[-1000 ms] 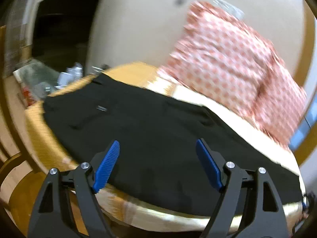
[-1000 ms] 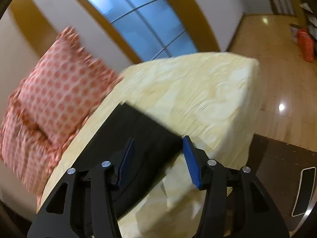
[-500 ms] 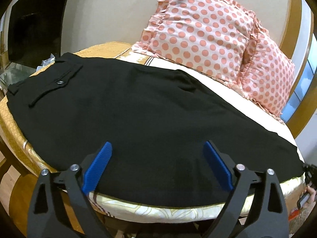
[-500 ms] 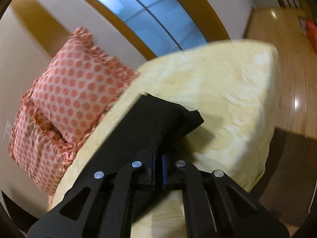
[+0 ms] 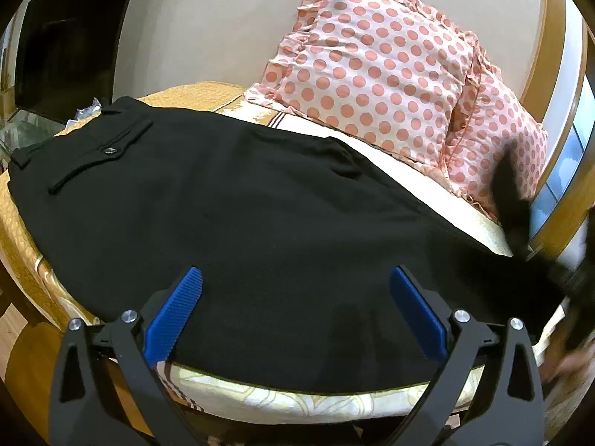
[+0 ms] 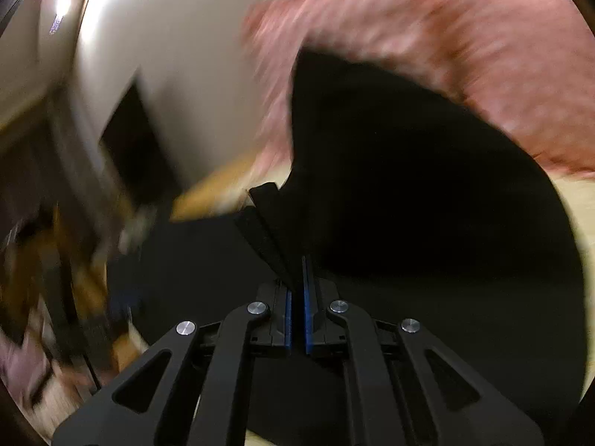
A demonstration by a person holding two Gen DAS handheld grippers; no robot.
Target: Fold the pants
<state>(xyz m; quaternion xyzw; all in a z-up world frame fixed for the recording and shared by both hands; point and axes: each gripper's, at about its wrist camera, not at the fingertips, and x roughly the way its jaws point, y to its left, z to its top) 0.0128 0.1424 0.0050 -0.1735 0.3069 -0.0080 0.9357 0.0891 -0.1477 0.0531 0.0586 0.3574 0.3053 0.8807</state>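
Left wrist view, far left: dark cabinet (image 5: 63, 48) against the wall, some clutter (image 5: 87, 111) on a glass surface below it, too small to identify. Black pants (image 5: 260, 223) lie flat across the bed (image 5: 297, 397), waistband end at the left with a buttoned pocket flap (image 5: 108, 152) facing up, legs running off to the right. Yellow quilted cover (image 5: 193, 94) shows behind the waistband; cream patterned sheet along the near bed edge. Left gripper (image 5: 293, 316) hovers over the near edge of the pants, blue pads (image 5: 173, 316) spread wide, nothing between them, not touching the fabric as far as I can tell. Behind the pants, two pink polka-dot pillows (image 5: 372, 70) lean on the wall, touching each other. Far right of this view: the leg end of the pants is lifted off the bed, blurred, dark shape rising in front of the second pillow. Right wrist view is heavily motion-blurred. Right gripper (image 6: 296, 312) has its pads pressed together, pinching the hem of the pants (image 6: 409, 204); fabric folds fan out just above the pads and the rest hangs as a black mass to the right. Pink pillow blur (image 6: 465, 44) at the top right, beige wall (image 6: 178, 55) at left.
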